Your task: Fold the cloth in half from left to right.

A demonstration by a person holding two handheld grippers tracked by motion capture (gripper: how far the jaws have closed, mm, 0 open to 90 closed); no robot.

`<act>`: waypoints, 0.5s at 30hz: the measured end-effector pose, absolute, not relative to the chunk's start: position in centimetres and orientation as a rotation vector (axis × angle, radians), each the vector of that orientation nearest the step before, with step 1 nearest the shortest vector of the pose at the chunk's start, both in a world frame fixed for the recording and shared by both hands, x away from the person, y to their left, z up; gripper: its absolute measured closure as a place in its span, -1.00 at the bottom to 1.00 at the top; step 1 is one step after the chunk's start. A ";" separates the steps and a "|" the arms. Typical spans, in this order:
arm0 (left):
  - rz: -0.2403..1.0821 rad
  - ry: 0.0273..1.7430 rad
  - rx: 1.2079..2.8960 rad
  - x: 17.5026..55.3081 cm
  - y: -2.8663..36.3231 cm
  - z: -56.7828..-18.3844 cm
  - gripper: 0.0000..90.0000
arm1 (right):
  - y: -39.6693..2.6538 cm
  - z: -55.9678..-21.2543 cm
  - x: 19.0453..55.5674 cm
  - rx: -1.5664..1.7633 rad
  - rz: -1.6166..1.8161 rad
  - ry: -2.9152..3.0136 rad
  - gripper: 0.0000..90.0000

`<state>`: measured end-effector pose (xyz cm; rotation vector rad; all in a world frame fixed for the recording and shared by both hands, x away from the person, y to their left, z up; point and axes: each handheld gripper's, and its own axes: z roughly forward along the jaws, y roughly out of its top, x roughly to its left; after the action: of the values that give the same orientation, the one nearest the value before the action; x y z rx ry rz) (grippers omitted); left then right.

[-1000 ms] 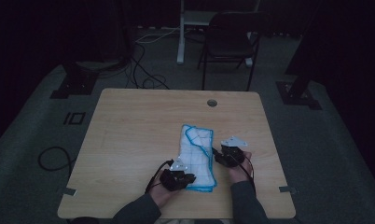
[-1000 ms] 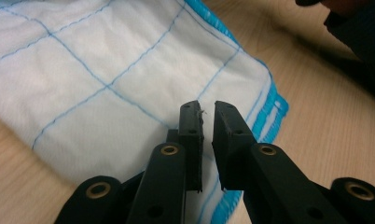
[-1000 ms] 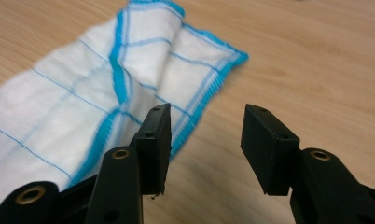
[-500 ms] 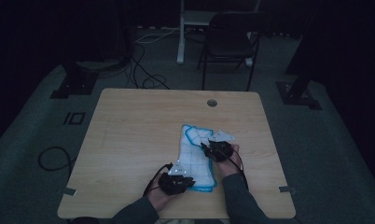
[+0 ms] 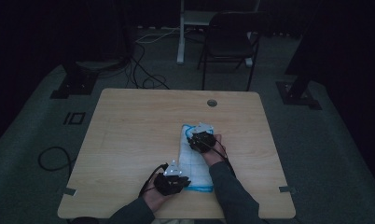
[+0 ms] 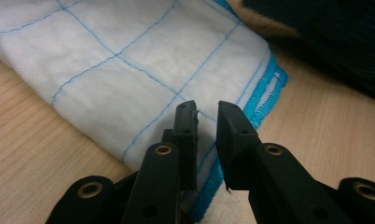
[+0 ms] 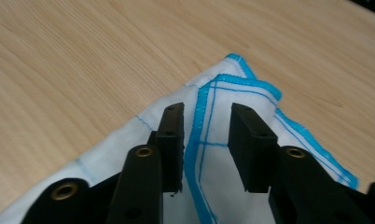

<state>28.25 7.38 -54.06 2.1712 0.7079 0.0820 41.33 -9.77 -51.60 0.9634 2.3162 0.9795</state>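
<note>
- White cloth (image 5: 195,156) with blue grid lines, folded, lying right of centre on the table (image 5: 129,135); near end partly covered by the left gripper (image 5: 172,179), far end by the right gripper (image 5: 202,138).
- Dim from above; fold layers hard to separate.
- Left fingers (image 6: 185,126) narrowly parted over the near blue hem, clamping nothing visible.
- Right fingers (image 7: 172,130) just closing, straddling a stitched blue edge at the far corner, pads not yet pressing.

Left gripper (image 5: 172,179) slightly parted and low, right gripper (image 5: 202,139) closing, reached farther forward
</note>
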 end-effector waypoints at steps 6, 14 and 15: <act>0.074 0.691 2.168 28.1 7.0 -54.2 0.67 | -8.5 -52.7 42.6 0.957 0.881 2.359 0.32; 0.093 0.687 2.187 28.2 7.0 -54.4 0.79 | -9.4 -52.5 43.7 1.021 0.872 2.337 0.87; 0.093 0.690 2.193 28.3 7.0 -54.4 0.83 | -9.6 -52.3 43.8 1.029 0.881 2.330 0.88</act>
<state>28.26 6.99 -54.39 2.1926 0.6896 0.0929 43.75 -9.57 -52.33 1.0294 2.3298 0.8810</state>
